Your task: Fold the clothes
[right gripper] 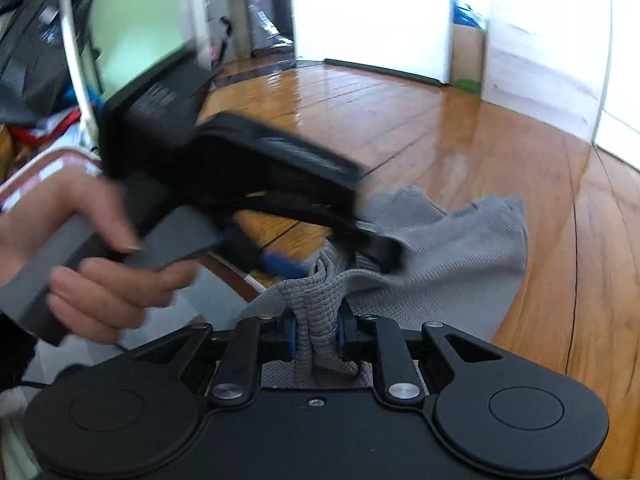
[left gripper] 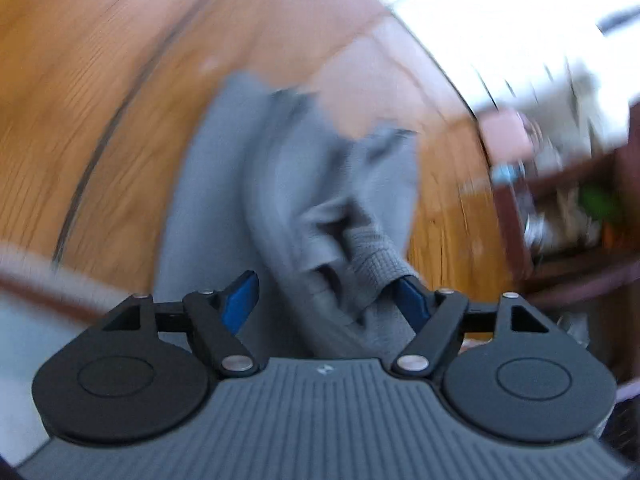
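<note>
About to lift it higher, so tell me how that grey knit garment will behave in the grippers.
The grey knit garment will probably flop: it bunches into folds between the right gripper pads. Likely light, since it hangs from pinches. Its ribbed texture should resist slipping from the left gripper.

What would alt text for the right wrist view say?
The right gripper pinches a bunched edge of a grey knit garment above a wooden floor. A hand holds the left gripper, blurred, at the same cloth.
</note>
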`<state>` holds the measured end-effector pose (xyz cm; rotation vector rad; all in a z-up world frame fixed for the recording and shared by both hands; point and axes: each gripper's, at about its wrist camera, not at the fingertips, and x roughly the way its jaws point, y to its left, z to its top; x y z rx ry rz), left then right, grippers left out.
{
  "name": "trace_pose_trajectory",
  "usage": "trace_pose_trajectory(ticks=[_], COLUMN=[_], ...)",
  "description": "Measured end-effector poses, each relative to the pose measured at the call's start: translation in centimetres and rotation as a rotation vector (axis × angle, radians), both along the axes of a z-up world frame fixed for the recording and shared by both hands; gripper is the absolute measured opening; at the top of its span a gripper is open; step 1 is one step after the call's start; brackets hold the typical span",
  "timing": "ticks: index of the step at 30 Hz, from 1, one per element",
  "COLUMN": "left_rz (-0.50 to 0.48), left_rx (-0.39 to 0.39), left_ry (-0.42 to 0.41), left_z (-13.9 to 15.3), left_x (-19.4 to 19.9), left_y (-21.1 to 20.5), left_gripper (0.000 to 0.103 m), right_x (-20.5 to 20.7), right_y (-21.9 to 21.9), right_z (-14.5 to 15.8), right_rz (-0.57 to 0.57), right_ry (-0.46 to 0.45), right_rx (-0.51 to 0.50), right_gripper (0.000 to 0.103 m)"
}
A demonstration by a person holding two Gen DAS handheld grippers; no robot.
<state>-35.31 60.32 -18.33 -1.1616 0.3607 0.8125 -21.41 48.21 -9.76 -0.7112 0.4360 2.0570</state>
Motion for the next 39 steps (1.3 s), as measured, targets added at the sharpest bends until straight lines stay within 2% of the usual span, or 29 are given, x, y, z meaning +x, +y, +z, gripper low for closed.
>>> trace_pose_trajectory(ticks=[2,4,6,9,11,13,16,17,18,22,25,27,29,31,32,33,36,38,39], left_rz=[-0.048,-0.058,-0.068,-0.056,-0.021,0.009,0.048,0.059,0.069,0.036,-0.083,-0.134,-0.128,-0.083,-0.054,-0.022,0.029,0.060,0.076], left_rx=[0.049,0.105,0.158,0.163,0.101,0.034,-0.045,-0.052,-0.048,0.058,0.200,0.221,0.182,0.100,0.062,0.038,0.026,0.056,0.076], left_ry=[0.018,-0.002,-0.026,-0.031,-0.026,-0.017,-0.006,-0.014,-0.015,0.020,0.134,0.190,0.196,0.182,0.176,0.172,0.180,0.241,0.316], left_z=[0.8,1.9,3.0,3.2,1.9,0.1,-2.1,-2.2,-2.1,0.1,3.0,3.2,2.2,0.6,-0.1,-0.6,-0.7,-0.3,0.1], left_x=[0.8,0.3,-0.4,-1.7,-3.2,-4.0,-4.9,-5.1,-5.3,-5.6,-3.8,-2.7,-2.2,-2.7,-2.9,-3.4,-4.5,-4.1,-3.9], left_y=[0.4,0.0,-0.7,-1.7,-2.1,-1.7,-0.9,-0.6,-0.5,-1.5,-3.0,-3.5,-3.3,-2.6,-2.1,-1.7,-1.4,-2.0,-2.5], left_gripper=[0.021,0.019,0.018,0.019,0.022,0.022,0.031,0.038,0.041,0.037,0.037,0.041,0.043,0.045,0.043,0.035,0.029,0.029,0.039], right_x=[0.0,0.0,-0.3,-0.7,-2.1,-3.3,-5.0,-5.3,-5.6,-6.3,-7.1,-7.7,-8.0,-8.2,-8.3,-8.4,-8.4,-7.9,-7.7], right_y=[-0.1,-0.1,-0.5,-1.2,-1.6,-1.1,0.2,0.6,1.0,2.0,1.3,0.8,0.7,0.6,0.5,0.4,0.2,0.1,0.0], right_z=[0.1,0.2,0.6,1.2,0.7,-1.0,-3.8,-4.1,-4.3,-4.9,-4.7,-4.8,-4.7,-4.6,-4.5,-4.5,-4.2,-3.7,-3.4], right_rz=[0.016,0.031,0.061,0.106,0.165,0.199,0.203,0.183,0.161,0.086,0.106,0.140,0.143,0.144,0.145,0.146,0.151,0.176,0.189], right_ry=[-0.001,-0.003,-0.013,-0.030,-0.099,-0.136,-0.180,-0.176,-0.169,-0.142,-0.186,-0.227,-0.214,-0.199,-0.191,-0.183,-0.141,-0.101,-0.082], right_rx=[-0.002,-0.005,0.018,0.053,0.064,0.026,-0.026,-0.042,-0.057,-0.119,-0.088,-0.072,-0.073,-0.075,-0.075,-0.076,-0.089,-0.115,-0.129], right_gripper=[0.021,0.021,0.021,0.021,0.021,0.021,0.022,0.022,0.024,0.034,0.041,0.042,0.042,0.042,0.042,0.042,0.042,0.043,0.046])
